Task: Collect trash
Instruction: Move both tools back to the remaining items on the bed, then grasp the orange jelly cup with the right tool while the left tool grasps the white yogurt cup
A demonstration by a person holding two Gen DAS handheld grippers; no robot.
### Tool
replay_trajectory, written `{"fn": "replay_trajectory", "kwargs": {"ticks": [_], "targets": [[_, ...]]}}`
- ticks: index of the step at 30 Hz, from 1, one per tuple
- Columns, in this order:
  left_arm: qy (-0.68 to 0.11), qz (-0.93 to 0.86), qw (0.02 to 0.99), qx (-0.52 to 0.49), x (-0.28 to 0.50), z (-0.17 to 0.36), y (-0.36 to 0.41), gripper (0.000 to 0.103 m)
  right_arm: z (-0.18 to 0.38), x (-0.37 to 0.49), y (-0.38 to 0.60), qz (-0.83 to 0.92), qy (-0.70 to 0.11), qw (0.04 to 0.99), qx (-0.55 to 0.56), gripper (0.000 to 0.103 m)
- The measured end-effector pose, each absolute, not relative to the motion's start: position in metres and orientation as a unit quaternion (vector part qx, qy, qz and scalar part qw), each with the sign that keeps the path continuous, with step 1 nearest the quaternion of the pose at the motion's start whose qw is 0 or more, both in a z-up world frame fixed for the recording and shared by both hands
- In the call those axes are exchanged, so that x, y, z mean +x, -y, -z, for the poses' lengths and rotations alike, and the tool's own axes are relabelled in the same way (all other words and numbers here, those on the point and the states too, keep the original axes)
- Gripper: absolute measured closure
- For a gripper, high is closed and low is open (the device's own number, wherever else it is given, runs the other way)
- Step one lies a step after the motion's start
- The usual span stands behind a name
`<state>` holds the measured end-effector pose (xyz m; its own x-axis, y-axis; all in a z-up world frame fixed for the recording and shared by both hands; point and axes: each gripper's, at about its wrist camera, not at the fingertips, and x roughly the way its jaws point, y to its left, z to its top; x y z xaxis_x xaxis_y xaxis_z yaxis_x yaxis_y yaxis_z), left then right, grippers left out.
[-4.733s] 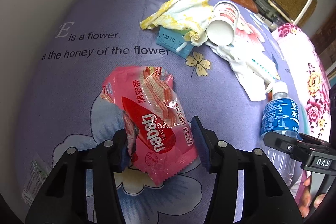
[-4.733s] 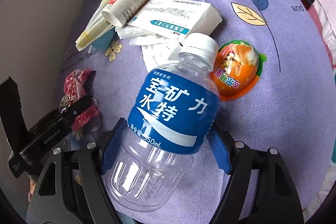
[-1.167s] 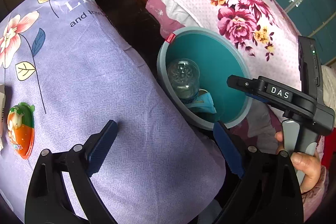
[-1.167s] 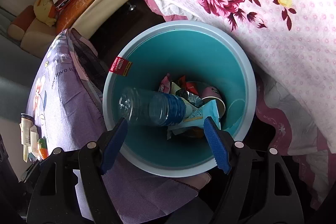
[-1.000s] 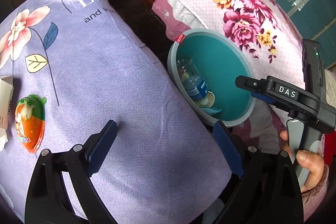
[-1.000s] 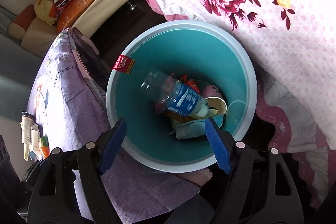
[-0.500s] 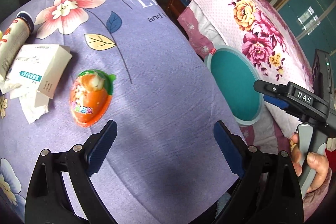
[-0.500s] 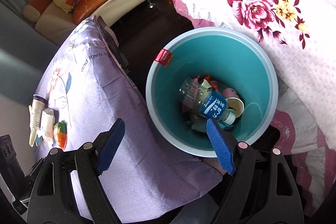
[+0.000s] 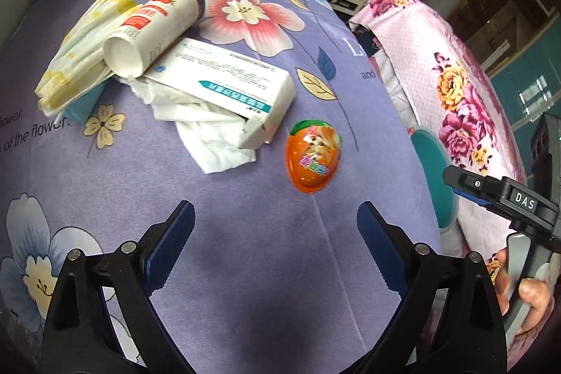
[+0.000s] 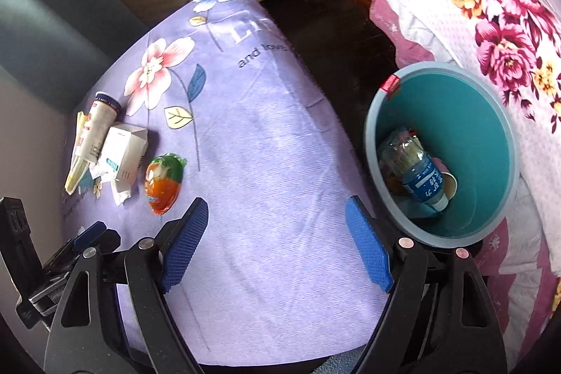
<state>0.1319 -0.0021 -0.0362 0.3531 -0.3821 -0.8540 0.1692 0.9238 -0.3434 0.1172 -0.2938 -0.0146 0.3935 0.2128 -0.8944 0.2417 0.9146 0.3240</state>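
Left gripper [image 9: 275, 226] spread, empty; right gripper [image 10: 277, 233] likewise. Orange jelly cup [image 9: 313, 160] mid-frame: domed, slick, may squirt from pads. Bin [image 10: 371, 142] at right edge; off-centre drop could miss.

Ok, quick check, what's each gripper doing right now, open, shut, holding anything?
Left gripper: open, empty, above the purple flowered cloth.
Right gripper: open, empty, beside the round teal bin.

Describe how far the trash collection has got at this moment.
Done: a water bottle and other scraps lie in the teal bin. In hand: nothing; left gripper and right gripper are open. Left: orange snack pack, white box, tissue, cup.
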Motion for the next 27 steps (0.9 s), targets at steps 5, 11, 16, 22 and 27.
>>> {"fn": "replay_trajectory", "kwargs": {"ticks": [5, 11, 16, 22, 27], "targets": [[-0.544, 0.145, 0.816, -0.128, 0.133, 0.043, -0.034, 0.009, 0.020, 0.137, 0.243, -0.021, -0.566, 0.808, 0.165, 0.026], [-0.540, 0.114, 0.820, -0.154, 0.135, 0.049, -0.075, 0.009, 0.035, 0.157, 0.200, -0.043, -0.580, 0.801, 0.145, 0.026], [-0.538, 0.092, 0.817, -0.184, 0.140, 0.054, -0.108, 0.009, 0.043, 0.174, 0.183, -0.044, -0.587, 0.797, 0.138, 0.040], [-0.536, 0.089, 0.817, -0.194, 0.142, 0.057, -0.123, 0.009, 0.048, 0.189, 0.166, -0.047, -0.585, 0.800, 0.123, 0.041], [-0.536, 0.090, 0.818, -0.186, 0.143, 0.057, -0.118, 0.009, 0.052, 0.194, 0.155, -0.045, -0.578, 0.810, 0.090, 0.047]]}}
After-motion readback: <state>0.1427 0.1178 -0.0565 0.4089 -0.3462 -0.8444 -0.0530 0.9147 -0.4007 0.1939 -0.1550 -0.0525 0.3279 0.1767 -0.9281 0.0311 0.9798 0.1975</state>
